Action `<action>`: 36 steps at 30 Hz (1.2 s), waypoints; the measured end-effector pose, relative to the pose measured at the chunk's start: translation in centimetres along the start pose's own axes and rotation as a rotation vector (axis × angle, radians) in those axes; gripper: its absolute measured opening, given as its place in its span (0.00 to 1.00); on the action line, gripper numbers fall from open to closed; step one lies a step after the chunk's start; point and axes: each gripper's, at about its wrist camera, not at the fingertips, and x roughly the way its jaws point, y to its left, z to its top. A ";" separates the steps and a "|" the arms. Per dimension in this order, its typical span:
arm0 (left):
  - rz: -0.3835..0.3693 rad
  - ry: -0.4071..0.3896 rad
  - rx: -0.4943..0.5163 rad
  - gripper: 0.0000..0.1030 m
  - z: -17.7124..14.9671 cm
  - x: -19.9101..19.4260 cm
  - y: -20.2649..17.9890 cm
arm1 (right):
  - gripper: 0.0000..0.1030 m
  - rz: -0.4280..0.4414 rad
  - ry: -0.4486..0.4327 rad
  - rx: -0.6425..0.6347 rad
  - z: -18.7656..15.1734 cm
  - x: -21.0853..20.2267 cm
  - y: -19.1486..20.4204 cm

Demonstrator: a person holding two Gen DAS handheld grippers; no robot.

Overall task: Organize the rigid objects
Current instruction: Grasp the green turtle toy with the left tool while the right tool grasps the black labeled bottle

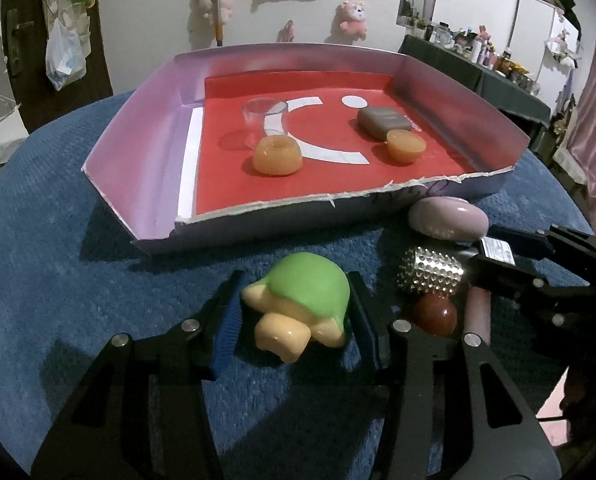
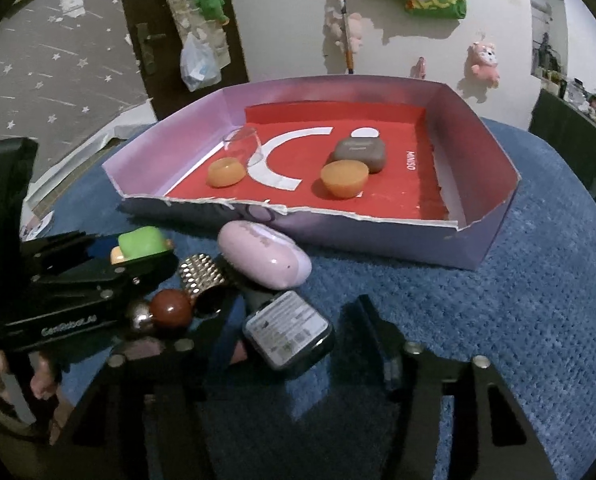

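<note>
On the blue textured cloth (image 1: 57, 280), the left gripper (image 1: 293, 312) has its blue-padded jaws drawn in around the green-shelled plastic turtle toy (image 1: 302, 300). The right pad touches the shell; on the left a sliver of gap may remain, so I cannot tell whether the squeeze is complete. I would firm that grip before lifting, since the rounded shell looks slippery, and raise it straight up to clear the torn front wall of the shallow lilac cardboard tray with the red floor (image 1: 145, 136) just beyond.

Next right lie a studded silver cube (image 1: 430, 272), a dark red polished stone (image 1: 434, 312) and a glossy lilac oval case (image 1: 446, 216), bunched together.

Further right, the right gripper (image 2: 298, 340) is narrowed around the small dark square device with a white label (image 2: 287, 328). The near finger meets its edge, but contact on the far side is unclear. Best to keep it level and avoid nudging the oval case beside it.
</note>
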 end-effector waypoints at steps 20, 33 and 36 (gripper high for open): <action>0.021 -0.029 0.006 0.45 -0.6 -0.4 -0.3 | 0.45 -0.070 -0.035 -0.025 -1.2 -0.5 0.1; 0.000 -0.032 -0.003 0.45 -1.0 -1.4 0.0 | 0.45 0.033 -0.045 0.023 -1.1 -2.5 0.5; -0.010 -0.038 -0.009 0.45 -1.0 -1.9 0.0 | 0.45 0.049 -0.063 0.006 -0.8 -3.4 1.1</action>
